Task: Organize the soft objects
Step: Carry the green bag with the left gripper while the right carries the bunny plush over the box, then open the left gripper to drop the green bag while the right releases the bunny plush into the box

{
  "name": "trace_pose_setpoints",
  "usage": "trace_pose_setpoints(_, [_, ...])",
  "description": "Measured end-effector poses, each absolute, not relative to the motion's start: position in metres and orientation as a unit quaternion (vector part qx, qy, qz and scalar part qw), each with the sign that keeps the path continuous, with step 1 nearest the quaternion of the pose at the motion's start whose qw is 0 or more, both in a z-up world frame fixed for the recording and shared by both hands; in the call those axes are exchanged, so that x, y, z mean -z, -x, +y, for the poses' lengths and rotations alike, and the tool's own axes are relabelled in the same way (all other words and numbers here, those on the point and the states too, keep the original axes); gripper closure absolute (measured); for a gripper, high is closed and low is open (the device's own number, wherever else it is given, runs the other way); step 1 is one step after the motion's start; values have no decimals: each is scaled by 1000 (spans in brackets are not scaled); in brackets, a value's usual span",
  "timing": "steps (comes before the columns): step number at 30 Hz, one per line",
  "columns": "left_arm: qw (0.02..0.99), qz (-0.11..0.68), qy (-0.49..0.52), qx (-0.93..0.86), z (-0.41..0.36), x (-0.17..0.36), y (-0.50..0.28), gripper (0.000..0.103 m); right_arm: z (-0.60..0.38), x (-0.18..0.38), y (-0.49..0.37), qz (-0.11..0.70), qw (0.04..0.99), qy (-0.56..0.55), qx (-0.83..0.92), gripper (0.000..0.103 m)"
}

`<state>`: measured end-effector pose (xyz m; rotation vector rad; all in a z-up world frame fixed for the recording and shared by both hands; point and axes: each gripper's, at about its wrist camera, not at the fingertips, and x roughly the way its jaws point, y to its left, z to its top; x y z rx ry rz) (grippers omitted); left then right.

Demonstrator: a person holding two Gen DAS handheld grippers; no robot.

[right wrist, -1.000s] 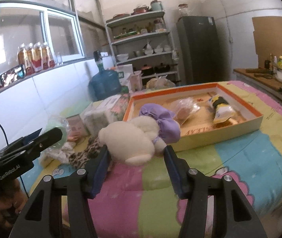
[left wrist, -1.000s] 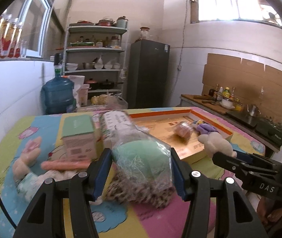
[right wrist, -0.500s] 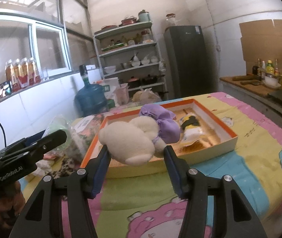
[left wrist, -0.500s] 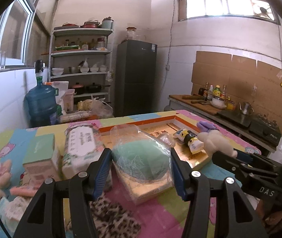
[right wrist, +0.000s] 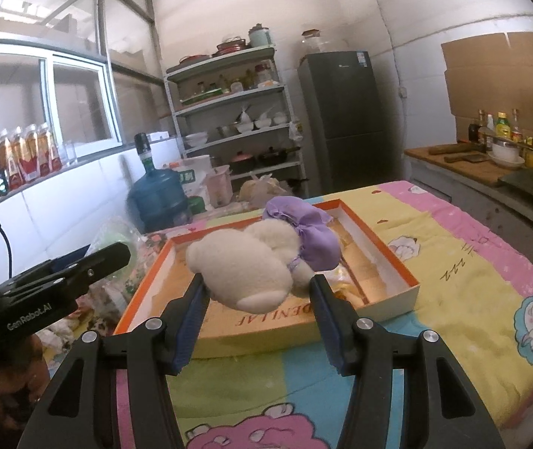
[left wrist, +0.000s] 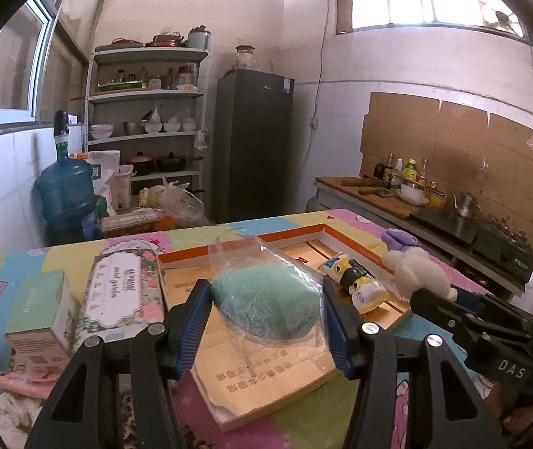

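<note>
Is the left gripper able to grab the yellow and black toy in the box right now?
Probably not yet. The left gripper is already shut on the bagged green thing, so its jaws are full. The yellow and black toy lies uncovered in the orange-rimmed box.

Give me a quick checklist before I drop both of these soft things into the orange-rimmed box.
1. Left gripper clamped on the green sponge in clear plastic wrap: ok.
2. Right gripper clamped on the cream plush toy with purple bonnet: ok.
3. Both items over the shallow orange-rimmed cardboard box: ok.
4. Bare box floor near the front: ok.
5. Yellow and black cartoon packet clear of the drop spot: cannot tell.
</note>
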<state>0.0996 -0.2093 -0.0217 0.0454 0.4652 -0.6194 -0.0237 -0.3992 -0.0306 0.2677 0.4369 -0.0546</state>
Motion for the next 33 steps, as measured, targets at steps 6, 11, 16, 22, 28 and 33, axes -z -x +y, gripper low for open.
trace_pose_setpoints(6, [922, 242, -21, 301, -221, 32, -113, 46, -407, 38, 9, 229, 963, -138, 26, 46])
trace_pose_setpoints(11, [918, 261, -23, 297, -230, 43, -122, 46, -410, 47, -10, 251, 956, -153, 13, 46])
trace_pose_setpoints(16, [907, 293, -12, 301, -235, 56, -137, 46, -410, 54, -30, 272, 950, -156, 1, 46])
trace_pose_setpoints(22, [898, 320, -6, 302, -237, 68, -148, 46, -412, 61, -43, 291, 943, -160, -4, 46])
trace_pose_setpoints(28, [885, 351, 12, 304, -236, 74, -159, 43, -415, 67, -46, 297, 939, -172, -8, 41])
trace_pose_setpoints(33, [886, 352, 17, 300, -232, 74, -159, 32, -415, 67, -43, 294, 939, -177, -9, 39])
